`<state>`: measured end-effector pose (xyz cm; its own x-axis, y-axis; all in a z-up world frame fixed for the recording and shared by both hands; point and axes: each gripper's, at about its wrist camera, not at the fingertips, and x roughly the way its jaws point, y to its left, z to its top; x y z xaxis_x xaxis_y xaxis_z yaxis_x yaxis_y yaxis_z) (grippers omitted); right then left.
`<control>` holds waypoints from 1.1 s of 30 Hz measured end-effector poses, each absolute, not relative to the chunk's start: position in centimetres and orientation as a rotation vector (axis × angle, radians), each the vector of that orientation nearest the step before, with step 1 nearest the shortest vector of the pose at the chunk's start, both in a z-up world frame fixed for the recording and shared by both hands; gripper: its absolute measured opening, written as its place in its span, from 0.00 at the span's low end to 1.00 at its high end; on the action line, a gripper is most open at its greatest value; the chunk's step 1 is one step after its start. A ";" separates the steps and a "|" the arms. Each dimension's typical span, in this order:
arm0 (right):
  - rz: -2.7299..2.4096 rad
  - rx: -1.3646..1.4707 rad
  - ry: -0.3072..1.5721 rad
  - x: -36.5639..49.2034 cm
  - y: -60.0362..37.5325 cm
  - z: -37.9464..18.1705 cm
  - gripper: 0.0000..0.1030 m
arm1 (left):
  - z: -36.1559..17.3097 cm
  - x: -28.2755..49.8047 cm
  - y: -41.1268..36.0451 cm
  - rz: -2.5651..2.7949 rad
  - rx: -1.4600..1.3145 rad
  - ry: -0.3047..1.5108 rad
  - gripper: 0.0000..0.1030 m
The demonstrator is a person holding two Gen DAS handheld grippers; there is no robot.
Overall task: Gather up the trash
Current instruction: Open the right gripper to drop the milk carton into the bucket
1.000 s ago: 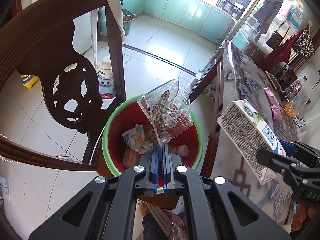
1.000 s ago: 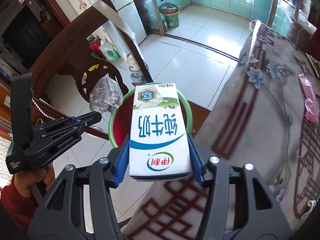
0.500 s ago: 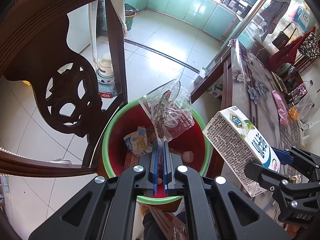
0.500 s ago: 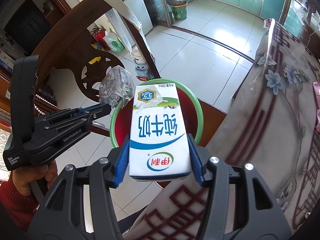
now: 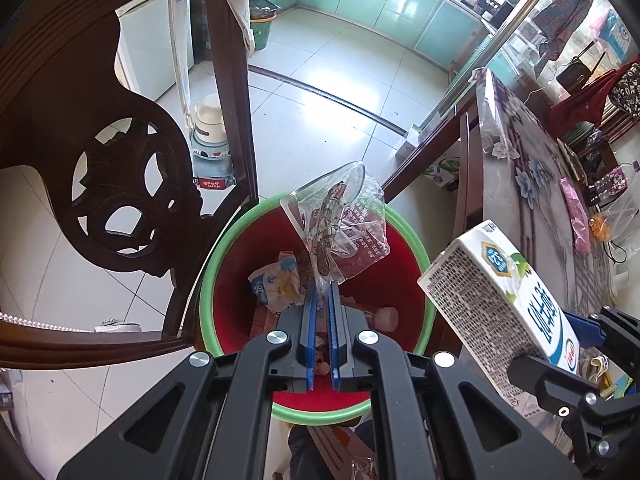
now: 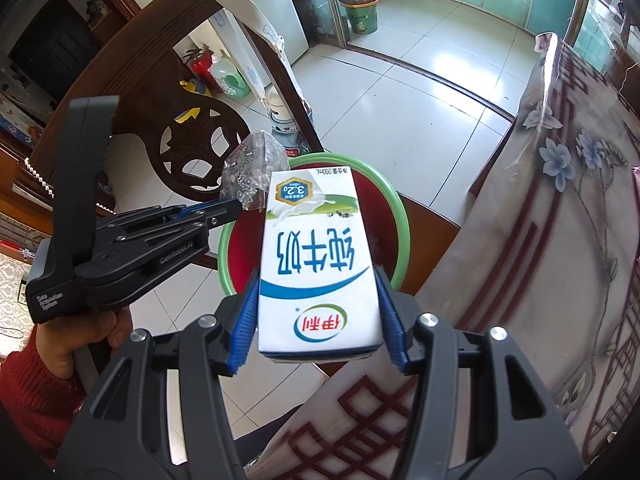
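Pinching a clear plastic wrapper (image 5: 340, 228) between nearly closed jaws, the left gripper (image 5: 322, 300) is pointed steeply down, and the red bin with a green rim (image 5: 224, 276) is found directly beyond its tips. A milk carton (image 6: 316, 256) is clamped across its short sides by the half-open right gripper (image 6: 318, 300); its long axis runs forward toward the same bin, still partly beside the rim. The left gripper is judged nearer to dropping.

Matte black plastic left tongs (image 6: 230, 210) and matching right tongs (image 6: 318, 322), each with ribbed blue pads (image 6: 244, 322), silver screw heads (image 6: 208, 321) and white lettering on the body; hand (image 6: 80, 344) emerging from a red knitted sleeve (image 6: 36, 404).
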<state>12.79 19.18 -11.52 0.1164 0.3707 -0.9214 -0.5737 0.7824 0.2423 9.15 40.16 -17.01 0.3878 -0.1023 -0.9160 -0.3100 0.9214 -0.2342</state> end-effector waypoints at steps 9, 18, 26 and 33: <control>0.706 -0.198 1.280 12.5 19.6 -11.5 0.51 | -19.4 9.8 40.9 0.161 -0.429 1.221 0.04; 0.711 -0.207 1.281 12.4 19.8 -11.6 0.51 | -21.3 9.8 41.3 0.181 -0.452 1.272 0.05; 0.735 -0.237 1.269 12.3 20.9 -11.7 0.51 | -21.4 9.3 41.7 0.196 -0.456 1.272 0.05; 0.746 -0.247 1.258 12.8 21.8 -11.4 0.51 | -21.9 8.9 41.1 0.191 -0.458 1.292 0.05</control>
